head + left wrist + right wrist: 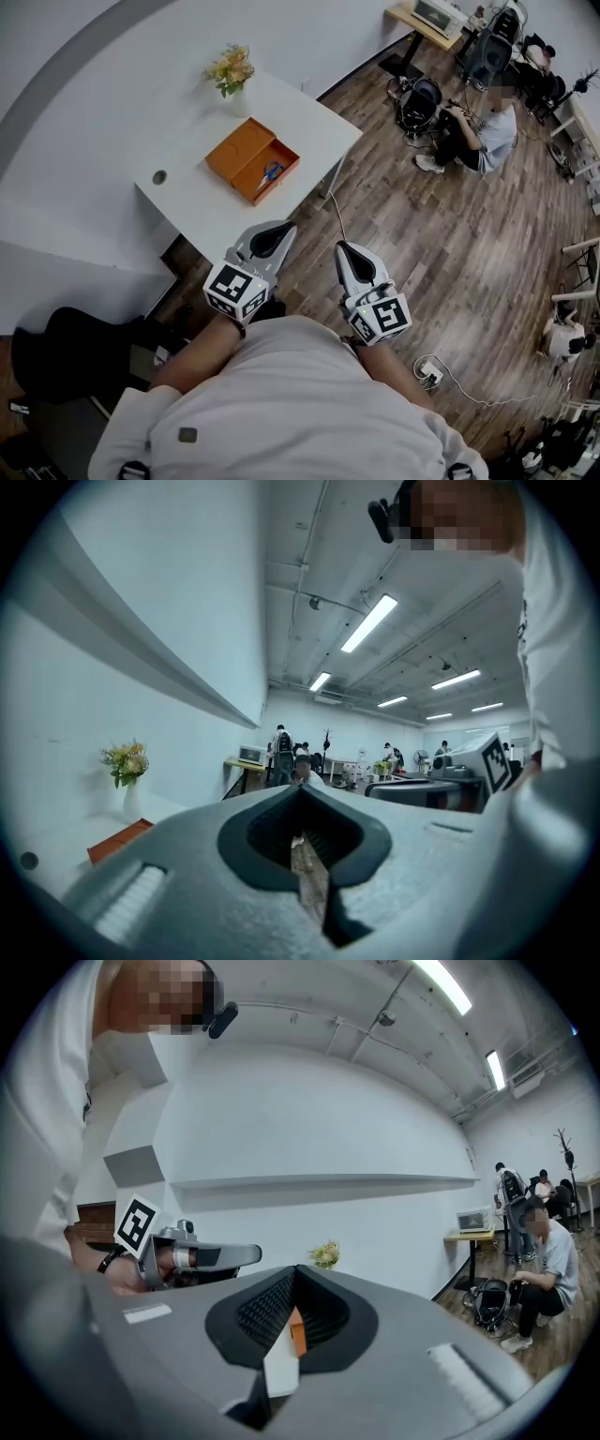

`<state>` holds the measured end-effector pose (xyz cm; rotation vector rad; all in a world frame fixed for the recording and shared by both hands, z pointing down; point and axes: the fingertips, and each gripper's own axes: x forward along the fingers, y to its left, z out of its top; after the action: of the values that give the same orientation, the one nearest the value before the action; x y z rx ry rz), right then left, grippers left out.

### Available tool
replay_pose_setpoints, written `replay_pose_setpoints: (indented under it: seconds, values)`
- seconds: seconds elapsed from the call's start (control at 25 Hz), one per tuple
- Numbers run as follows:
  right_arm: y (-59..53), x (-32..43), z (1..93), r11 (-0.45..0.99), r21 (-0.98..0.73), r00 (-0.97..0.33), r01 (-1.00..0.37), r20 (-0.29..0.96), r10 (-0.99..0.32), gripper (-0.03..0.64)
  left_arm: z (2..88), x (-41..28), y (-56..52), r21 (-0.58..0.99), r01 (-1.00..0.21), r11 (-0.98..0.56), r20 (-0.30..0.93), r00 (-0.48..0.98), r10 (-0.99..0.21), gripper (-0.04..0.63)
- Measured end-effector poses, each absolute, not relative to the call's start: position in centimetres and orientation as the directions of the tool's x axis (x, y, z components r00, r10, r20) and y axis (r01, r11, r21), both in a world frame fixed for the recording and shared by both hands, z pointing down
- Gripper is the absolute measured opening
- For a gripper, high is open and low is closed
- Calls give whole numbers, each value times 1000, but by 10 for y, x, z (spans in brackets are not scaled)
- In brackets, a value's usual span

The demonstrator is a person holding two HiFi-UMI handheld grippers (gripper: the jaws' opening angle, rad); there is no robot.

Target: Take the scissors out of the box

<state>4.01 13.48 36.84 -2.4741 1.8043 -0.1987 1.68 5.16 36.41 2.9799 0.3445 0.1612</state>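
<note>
Approach stage, nothing grabbed yet. The blue-handled metal scissors (272, 172) lay inside the open orange rectangular box (246, 150), mid white table (187, 211). Left gripper (273, 236) and right gripper (348, 255) had jaws together, empty, well short of the near edge. Next I'd guess: reach in, open one, pinch the handles.

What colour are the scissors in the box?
The scissors have blue handles, clearest in the head view.

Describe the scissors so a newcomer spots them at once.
Find the white table ahead of the person; an open orange box lies near its middle. In the box's recessed half lie the scissors, the only blue-handled thing on the table.
</note>
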Motion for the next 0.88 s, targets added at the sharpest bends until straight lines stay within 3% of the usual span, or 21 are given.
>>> replay_pose_setpoints:
  seconds: [0.48,0.88]
  values:
    - [7,59,351,-244,-108,239,-964,61,-969,9,347,39,-63,142,208,-968,62,974,218,5]
    - [-71,62,357,-135,-116,130,-984,51,-990,11,353,30,-133,140,114,-984,73,989,125,5]
